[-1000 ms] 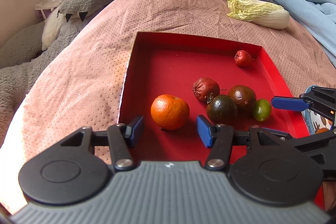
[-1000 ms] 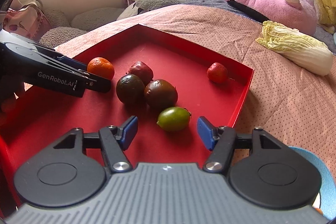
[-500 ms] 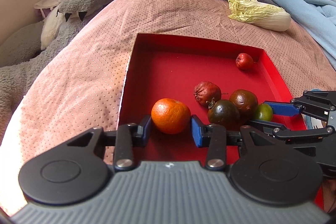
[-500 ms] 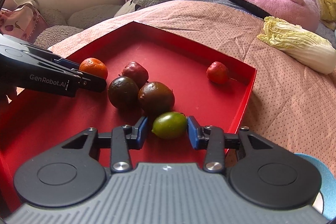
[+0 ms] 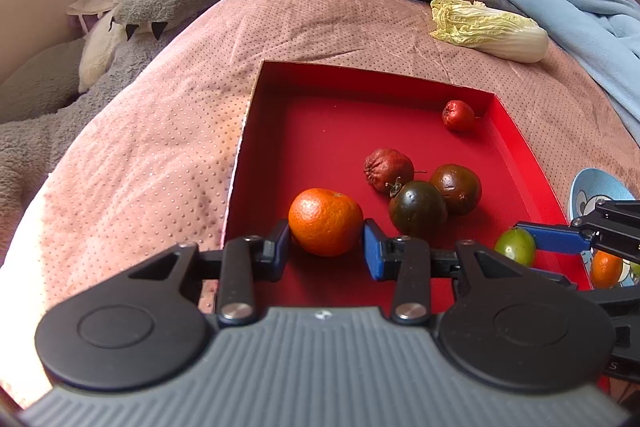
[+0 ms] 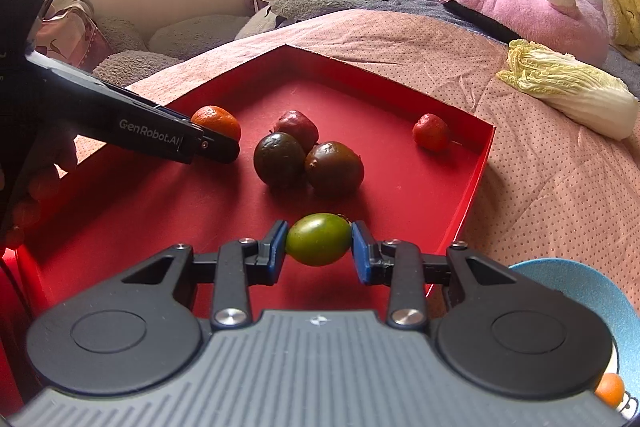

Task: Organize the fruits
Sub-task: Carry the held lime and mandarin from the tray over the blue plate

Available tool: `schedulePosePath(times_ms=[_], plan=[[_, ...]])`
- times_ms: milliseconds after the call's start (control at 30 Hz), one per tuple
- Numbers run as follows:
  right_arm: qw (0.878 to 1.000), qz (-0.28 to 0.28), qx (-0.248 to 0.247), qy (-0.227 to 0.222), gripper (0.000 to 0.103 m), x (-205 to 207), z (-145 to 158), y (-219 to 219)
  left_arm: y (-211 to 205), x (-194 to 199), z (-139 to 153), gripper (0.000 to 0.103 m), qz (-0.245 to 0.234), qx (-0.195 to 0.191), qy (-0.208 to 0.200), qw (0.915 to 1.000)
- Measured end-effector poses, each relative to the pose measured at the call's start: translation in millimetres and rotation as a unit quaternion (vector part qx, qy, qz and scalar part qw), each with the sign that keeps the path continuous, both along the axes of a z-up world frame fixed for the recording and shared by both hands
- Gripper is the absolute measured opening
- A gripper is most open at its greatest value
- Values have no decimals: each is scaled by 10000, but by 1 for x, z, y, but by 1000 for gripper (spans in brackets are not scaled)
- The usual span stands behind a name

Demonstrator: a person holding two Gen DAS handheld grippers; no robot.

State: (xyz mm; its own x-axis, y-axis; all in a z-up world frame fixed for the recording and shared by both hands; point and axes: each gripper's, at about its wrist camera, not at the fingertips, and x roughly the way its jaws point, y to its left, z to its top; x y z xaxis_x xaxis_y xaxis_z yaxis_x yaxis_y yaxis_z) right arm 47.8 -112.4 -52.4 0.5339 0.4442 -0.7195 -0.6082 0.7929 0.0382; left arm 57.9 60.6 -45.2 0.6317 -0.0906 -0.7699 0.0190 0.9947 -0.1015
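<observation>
on the bed's pink quilted blanket (image 5: pixel 160 131) sits a shallow red tray (image 5: pixel 360 79), and both grippers work inside it. the left gripper (image 5: pixel 326 241) has just been closing and its jaws now pinch the orange mandarin (image 5: pixel 325 221) at the tray's near left. the right gripper (image 6: pixel 319 246) has likewise just been closing, and its jaws clamp the small green fruit (image 6: pixel 318 239), which looks raised just off the tray floor near the right wall.

risks from here: the green fruit is smooth and oval, held only at its two ends, so a quick swing toward the blue bowl (image 6: pixel 600 307) just beyond the tray's right wall could let it pivot and slip out. the mandarin is soft; too hard a squeeze could bruise it. the two dark tomatoes (image 6: pixel 308 161) and the wrinkled red fruit (image 5: pixel 388 169) lie near the mandarin, so a sideways drag could knock them rolling.
</observation>
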Motion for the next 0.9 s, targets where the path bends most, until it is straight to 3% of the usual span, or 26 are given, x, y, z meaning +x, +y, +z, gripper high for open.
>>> schedulePosePath(times_ms=[467,900], plan=[[9998,129,159,-22,40,-51,11,-15,-7,-27,14,41,71,85,-281,9995],[9997,60,196,-123,40,-74,23,-43,-43,-53,23,41,-160,18,-463,9988]])
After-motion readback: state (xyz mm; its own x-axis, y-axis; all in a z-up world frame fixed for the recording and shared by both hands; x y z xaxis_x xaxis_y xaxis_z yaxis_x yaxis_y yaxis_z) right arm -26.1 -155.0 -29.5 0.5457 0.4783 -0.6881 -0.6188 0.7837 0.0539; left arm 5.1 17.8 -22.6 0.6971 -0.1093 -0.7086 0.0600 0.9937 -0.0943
